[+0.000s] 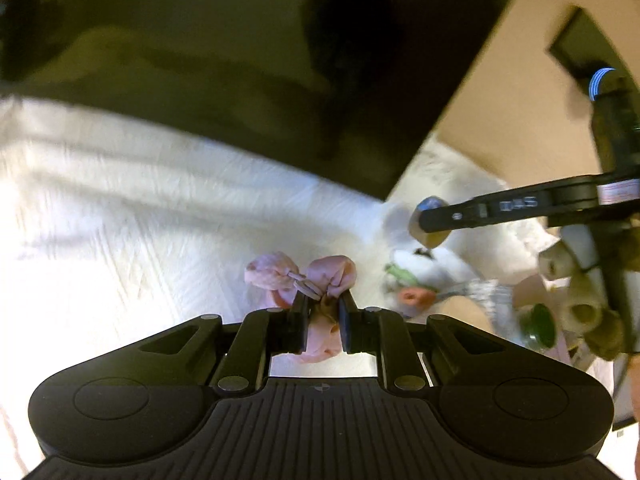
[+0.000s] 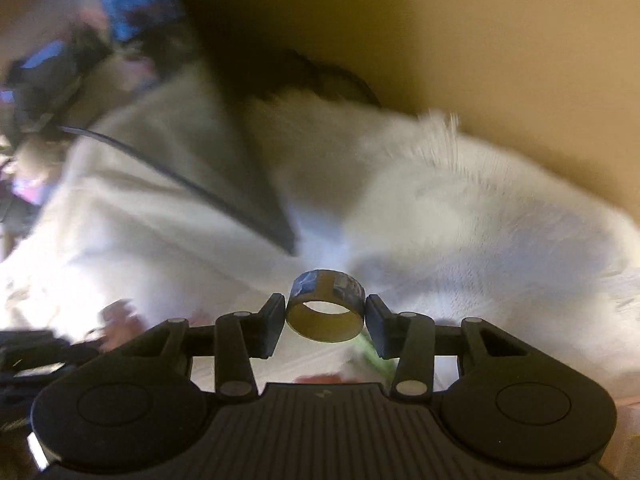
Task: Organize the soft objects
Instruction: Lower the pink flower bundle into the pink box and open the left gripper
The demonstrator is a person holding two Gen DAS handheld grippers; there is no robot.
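A pink soft toy (image 1: 272,276) hangs over the white bed cover (image 1: 120,220), and my left gripper (image 1: 324,304) is shut on its middle. Pink lobes stick out past the fingertips. My right gripper (image 2: 326,314) is shut on a small cardboard tape roll with a blue patterned outside (image 2: 326,300); both pads press on its sides. In the left wrist view the right gripper (image 1: 430,222) reaches in from the right with the roll (image 1: 430,238) at its tip, above a white plush (image 1: 416,264) with green and red parts.
A dark flat panel (image 1: 240,60) leans over the far side of the bed cover. White fluffy fabric (image 2: 460,208) fills the ground under the right gripper, with a tan surface (image 2: 480,40) beyond. A green object (image 1: 538,324) and blurred clutter lie at the right.
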